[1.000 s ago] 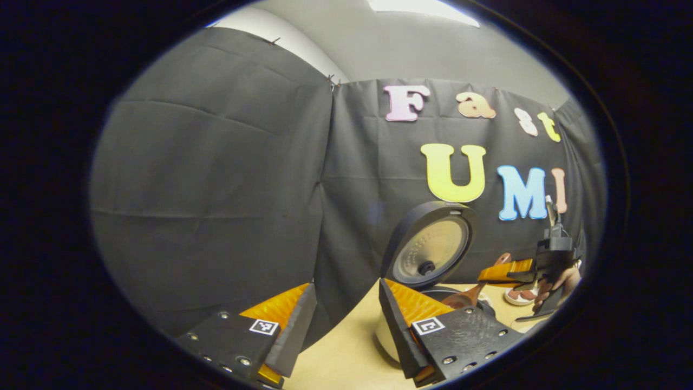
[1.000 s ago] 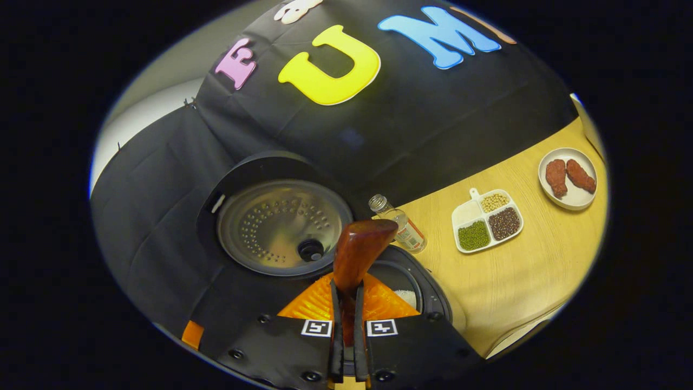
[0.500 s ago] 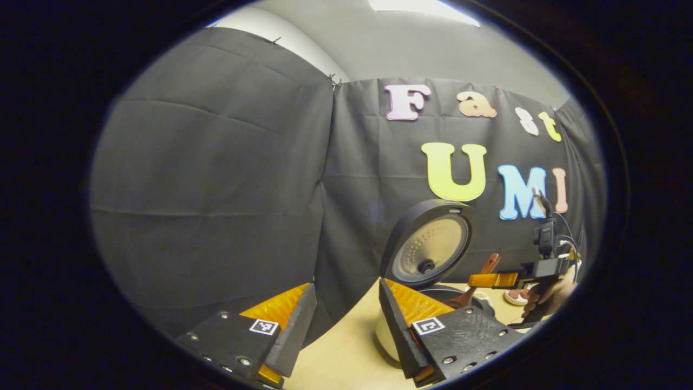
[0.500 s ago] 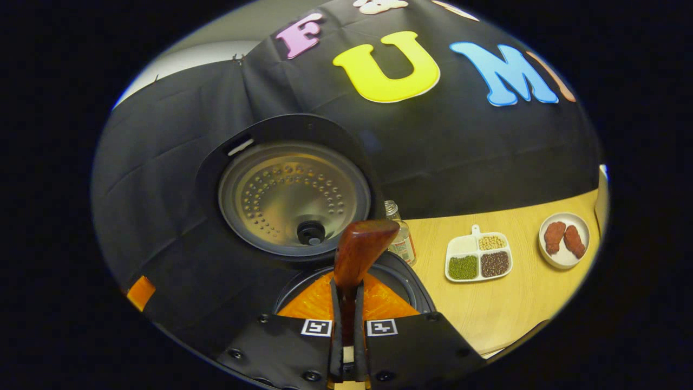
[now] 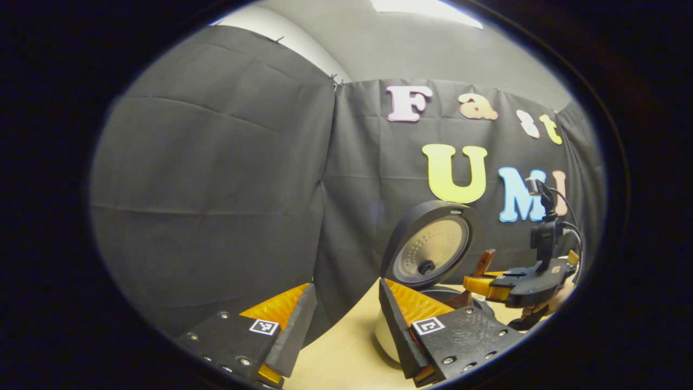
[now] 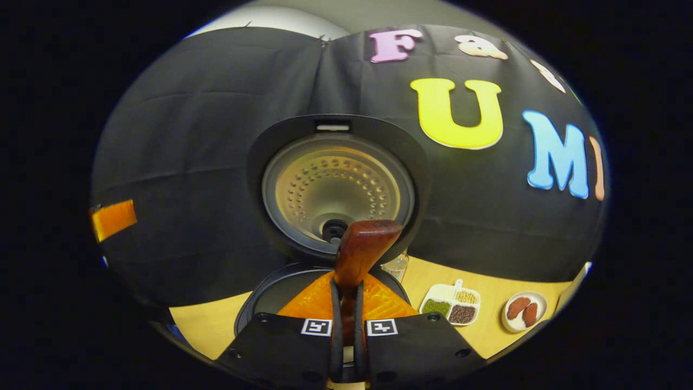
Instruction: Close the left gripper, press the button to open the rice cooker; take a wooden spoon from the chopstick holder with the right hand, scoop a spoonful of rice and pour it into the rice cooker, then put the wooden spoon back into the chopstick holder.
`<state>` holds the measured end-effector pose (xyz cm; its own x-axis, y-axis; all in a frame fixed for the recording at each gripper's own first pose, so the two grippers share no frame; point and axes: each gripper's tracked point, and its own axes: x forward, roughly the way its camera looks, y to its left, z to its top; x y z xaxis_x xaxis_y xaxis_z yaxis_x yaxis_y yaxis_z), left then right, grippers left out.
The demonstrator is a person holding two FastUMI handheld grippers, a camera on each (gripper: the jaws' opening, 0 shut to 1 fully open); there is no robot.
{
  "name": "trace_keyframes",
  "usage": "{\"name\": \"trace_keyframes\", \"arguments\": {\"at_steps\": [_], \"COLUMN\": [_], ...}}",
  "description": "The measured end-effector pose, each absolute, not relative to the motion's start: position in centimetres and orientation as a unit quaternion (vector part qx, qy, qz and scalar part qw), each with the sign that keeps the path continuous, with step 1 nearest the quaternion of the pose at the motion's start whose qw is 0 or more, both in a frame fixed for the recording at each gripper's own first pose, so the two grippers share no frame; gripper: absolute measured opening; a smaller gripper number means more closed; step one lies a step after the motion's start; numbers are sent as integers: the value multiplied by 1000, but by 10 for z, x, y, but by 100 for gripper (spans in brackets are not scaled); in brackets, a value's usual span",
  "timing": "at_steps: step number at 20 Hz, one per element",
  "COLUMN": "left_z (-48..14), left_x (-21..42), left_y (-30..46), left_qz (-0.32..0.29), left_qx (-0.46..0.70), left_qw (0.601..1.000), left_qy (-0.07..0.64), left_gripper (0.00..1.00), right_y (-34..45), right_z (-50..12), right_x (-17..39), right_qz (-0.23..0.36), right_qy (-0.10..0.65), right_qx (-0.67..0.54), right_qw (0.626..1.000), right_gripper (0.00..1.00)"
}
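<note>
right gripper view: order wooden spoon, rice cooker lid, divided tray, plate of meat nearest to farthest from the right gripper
1. wooden spoon, clamped in the right gripper
2. rice cooker lid, raised, straight ahead
3. divided tray, to the right on the table
4. plate of meat, beyond the tray, farther right

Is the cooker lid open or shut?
Open: the lid stands upright, its perforated inner plate facing the right gripper view, the pot rim exposed below.

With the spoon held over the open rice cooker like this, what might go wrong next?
1. The right gripper pinches the wooden spoon by a narrow part of its handle; it may twist or slip while moved.
2. The raised lid stands close behind the spoon; lifting carelessly could strike it.
3. A small bottle stands beside the rice cooker; a sideways swing may knock it over.
</note>
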<state>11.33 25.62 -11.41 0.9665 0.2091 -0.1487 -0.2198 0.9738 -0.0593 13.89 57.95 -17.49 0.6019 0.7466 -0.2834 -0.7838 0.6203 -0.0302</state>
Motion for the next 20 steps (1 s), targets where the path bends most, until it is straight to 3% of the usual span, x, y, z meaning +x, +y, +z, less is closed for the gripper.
{"name": "trace_keyframes", "arguments": {"at_steps": [5,9,16,20], "left_z": [-113,-107,-95,-78], "left_x": [117,121,135,144], "left_y": [257,255,237,218], "left_qz": [107,105,85,59], "left_qx": [-38,-30,-37,-41], "left_qw": [991,992,994,996], "left_qy": [70,65,56,43], "left_gripper": [73,73,73,73], "right_y": [587,586,567,535], "right_z": [-165,-155,-134,-110], "right_x": [122,112,121,126], "right_qz": [449,454,462,432], "right_qy": [30,-3,95,119], "right_qx": [-186,-203,-40,47], "right_qw": [874,868,881,893], "right_gripper": [10,10,10,9]}}
